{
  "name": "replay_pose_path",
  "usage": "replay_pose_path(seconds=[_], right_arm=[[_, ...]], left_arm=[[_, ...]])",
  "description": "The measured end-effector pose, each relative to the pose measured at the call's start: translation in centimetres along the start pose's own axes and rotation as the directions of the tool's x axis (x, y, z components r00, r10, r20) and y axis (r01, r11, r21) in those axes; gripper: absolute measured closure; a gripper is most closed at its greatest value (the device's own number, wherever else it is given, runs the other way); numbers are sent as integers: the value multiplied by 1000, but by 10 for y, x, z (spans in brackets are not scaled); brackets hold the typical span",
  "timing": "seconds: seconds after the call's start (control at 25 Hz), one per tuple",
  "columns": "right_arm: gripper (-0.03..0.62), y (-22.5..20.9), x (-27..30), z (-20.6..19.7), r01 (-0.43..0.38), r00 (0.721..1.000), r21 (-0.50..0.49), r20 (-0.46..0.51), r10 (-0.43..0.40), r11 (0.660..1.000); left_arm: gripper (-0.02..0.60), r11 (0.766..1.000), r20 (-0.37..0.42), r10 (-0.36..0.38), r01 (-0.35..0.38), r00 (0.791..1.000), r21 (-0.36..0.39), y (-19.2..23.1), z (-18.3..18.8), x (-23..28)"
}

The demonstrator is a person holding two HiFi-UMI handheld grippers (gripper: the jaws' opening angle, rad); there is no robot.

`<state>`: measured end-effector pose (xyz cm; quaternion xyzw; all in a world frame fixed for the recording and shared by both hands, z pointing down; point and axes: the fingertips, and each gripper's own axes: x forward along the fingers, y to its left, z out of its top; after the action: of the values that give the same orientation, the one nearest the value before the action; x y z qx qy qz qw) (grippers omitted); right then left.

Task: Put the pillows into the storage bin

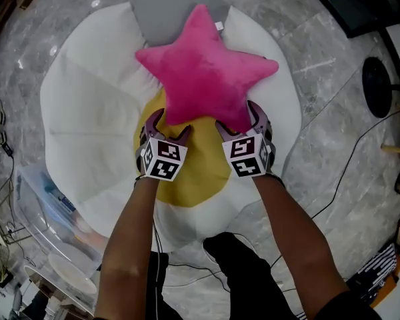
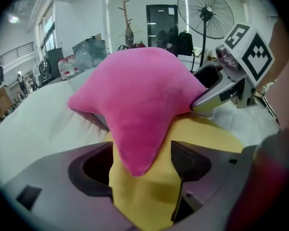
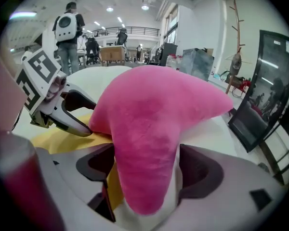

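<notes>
Jaws of left gripper [image 2: 139, 163] spread in left gripper view; one lower tip of pink star pillow [image 2: 137, 97] between them, clear of one pad, yellow yolk patch [image 2: 149, 196] beneath.

Right gripper view: right gripper [image 3: 145, 173] pinches other lower arm, pads against both sides.

Head view: star pillow flat on white egg-shaped cushion [image 1: 93, 112], top arm pointing away from person, both lower arms toward grippers.

Even indoor light; fisheye-warped, dark-vignetted edges.
</notes>
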<state>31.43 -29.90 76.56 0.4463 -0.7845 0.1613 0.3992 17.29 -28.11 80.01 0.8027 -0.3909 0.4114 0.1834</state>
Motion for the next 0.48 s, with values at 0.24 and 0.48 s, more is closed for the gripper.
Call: replay_pose_path(seconds=[0.24,0.48], right_arm=[[240,3,2,0,-8,1000,-66,-17,7,998],[286,4,-11,6,-17,999,-25,-40,16,1000]], left_arm=[[265,995,1,-7,7,1000,-101,3,4,24],[343,995,10,-30,31,999,-91,-2,14,2]])
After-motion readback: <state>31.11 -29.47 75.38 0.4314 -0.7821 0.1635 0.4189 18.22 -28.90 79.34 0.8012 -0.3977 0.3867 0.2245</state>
